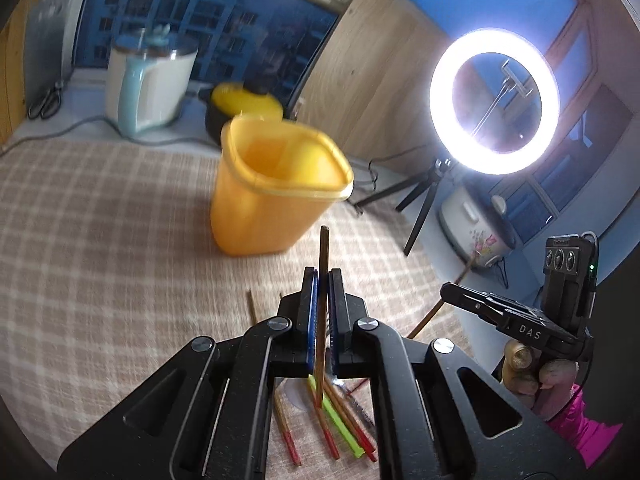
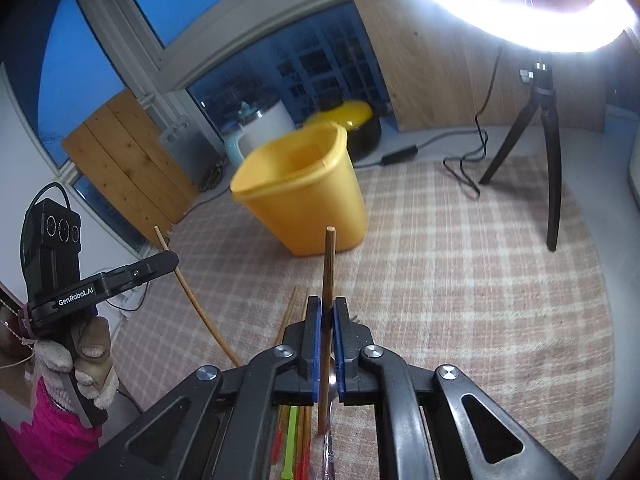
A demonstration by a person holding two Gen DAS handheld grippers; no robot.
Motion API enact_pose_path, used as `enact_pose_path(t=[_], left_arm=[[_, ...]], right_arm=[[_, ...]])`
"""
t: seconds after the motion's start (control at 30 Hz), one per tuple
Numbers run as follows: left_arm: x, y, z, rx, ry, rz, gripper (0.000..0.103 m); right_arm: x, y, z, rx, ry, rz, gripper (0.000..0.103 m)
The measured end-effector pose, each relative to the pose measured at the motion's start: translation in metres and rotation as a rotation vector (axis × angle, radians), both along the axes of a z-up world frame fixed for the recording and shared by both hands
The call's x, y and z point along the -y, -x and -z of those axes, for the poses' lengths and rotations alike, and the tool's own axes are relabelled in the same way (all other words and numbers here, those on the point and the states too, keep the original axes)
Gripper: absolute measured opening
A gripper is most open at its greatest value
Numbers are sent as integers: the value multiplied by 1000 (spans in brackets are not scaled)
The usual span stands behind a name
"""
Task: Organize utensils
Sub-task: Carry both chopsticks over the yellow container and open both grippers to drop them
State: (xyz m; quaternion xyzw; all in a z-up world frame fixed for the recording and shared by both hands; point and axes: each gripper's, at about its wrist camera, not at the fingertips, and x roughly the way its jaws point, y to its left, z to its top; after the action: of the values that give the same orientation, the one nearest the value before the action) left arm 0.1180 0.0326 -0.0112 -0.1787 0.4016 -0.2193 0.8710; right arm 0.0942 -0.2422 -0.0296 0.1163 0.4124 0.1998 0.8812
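Observation:
A yellow plastic holder (image 1: 276, 188) stands upright on the checked cloth, ahead of both grippers; it also shows in the right wrist view (image 2: 308, 196). My left gripper (image 1: 323, 280) is shut on a wooden chopstick (image 1: 322, 256) that points up past the fingertips. My right gripper (image 2: 328, 304) is shut on another wooden chopstick (image 2: 329, 264). Several loose chopsticks (image 1: 332, 428), some red-tipped and one green, lie on the cloth under the left gripper. They also show under the right gripper (image 2: 294, 436), beside a metal spoon (image 2: 329, 420). The left gripper (image 2: 100, 280) with its chopstick (image 2: 192, 292) shows at the left.
A ring light (image 1: 494, 100) on a black tripod (image 2: 548, 160) stands at the cloth's right, with a cable (image 2: 468, 168). A white-and-blue kettle (image 1: 148, 88), a black pot with yellow lid (image 1: 244, 104) and a rice cooker (image 1: 476, 224) sit beyond the cloth.

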Motion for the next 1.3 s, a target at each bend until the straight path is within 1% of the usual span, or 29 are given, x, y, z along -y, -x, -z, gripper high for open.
enact_pose_path(t=[0.17, 0.4, 0.53, 0.63, 0.8, 0.87, 1.03, 1.17, 1.3], left_arm=[[-5, -3, -23, 62, 5, -18, 2], [-19, -17, -58, 160, 16, -63, 2], [-29, -28, -80, 210, 30, -95, 2], [-36, -41, -94, 244, 21, -129, 2], [-47, -61, -108, 271, 28, -171, 2], [-53, -70, -112, 278, 34, -188, 2], [-61, -91, -114, 287, 22, -228, 2], [-63, -109, -103, 267, -2, -254, 2], [-61, -121, -87, 226, 5, -249, 2]], right_arm=[[-1, 3, -31, 99, 12, 25, 3], [-4, -8, -70, 209, 9, 45, 3], [-9, -18, -89, 261, 21, 49, 3], [-11, -25, -102, 295, 26, 53, 3], [-12, -38, -118, 330, 18, 67, 3], [-13, -43, -125, 347, 17, 69, 3], [-18, -58, -129, 362, 23, 82, 3], [-27, -70, -126, 367, 31, 90, 3], [-37, -83, -119, 375, 64, 99, 3]])
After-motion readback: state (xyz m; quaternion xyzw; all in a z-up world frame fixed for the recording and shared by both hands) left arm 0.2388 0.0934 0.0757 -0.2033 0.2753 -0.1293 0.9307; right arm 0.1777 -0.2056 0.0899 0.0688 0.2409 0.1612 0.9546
